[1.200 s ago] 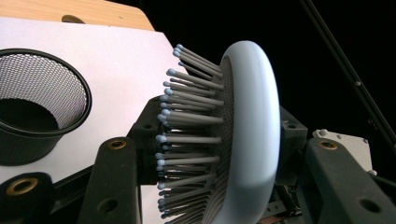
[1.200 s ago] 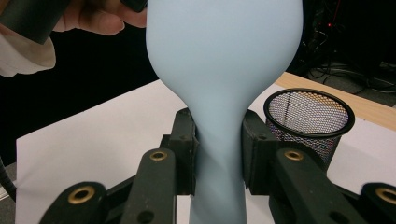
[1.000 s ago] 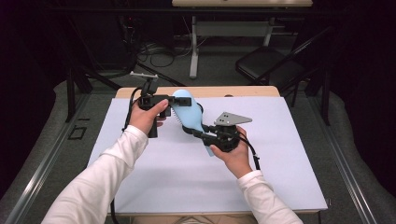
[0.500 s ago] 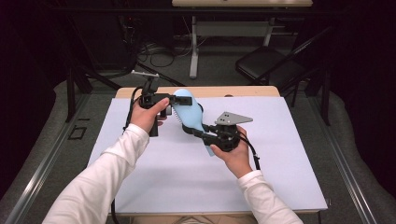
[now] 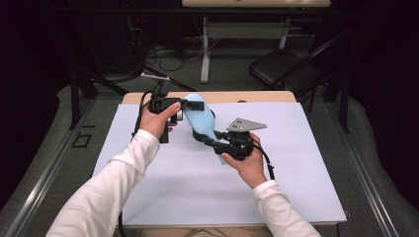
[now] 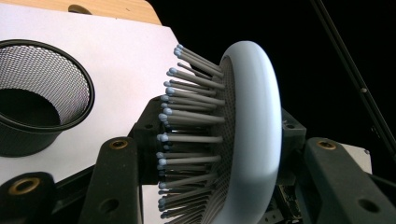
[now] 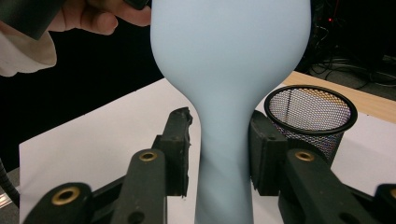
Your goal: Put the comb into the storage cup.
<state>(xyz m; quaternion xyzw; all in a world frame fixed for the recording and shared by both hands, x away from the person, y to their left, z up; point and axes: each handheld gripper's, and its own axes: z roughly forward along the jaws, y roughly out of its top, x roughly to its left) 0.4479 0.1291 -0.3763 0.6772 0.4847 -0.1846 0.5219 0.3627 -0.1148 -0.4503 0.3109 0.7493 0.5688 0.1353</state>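
Note:
A light blue hairbrush [image 5: 200, 117] hangs tilted above the white sheet, held at both ends. My left gripper [image 5: 194, 105] is shut on the brush's oval head [image 6: 254, 126]; one pad sits on the bristle side and the other on the smooth back. The grey bristles [image 6: 191, 116] point toward the left of the left gripper view. My right gripper [image 5: 211, 143] is shut on the narrow handle [image 7: 226, 154], a pad on each side. A hand and white sleeve show behind the brush head in the right gripper view.
A black mesh cup [image 6: 42, 102] [image 7: 310, 116] stands upright on the white sheet [image 5: 197, 192] near the brush. The wooden table edge [image 5: 247, 97] lies behind. Beyond it are cables, a table leg and a dark chair [image 5: 286, 74].

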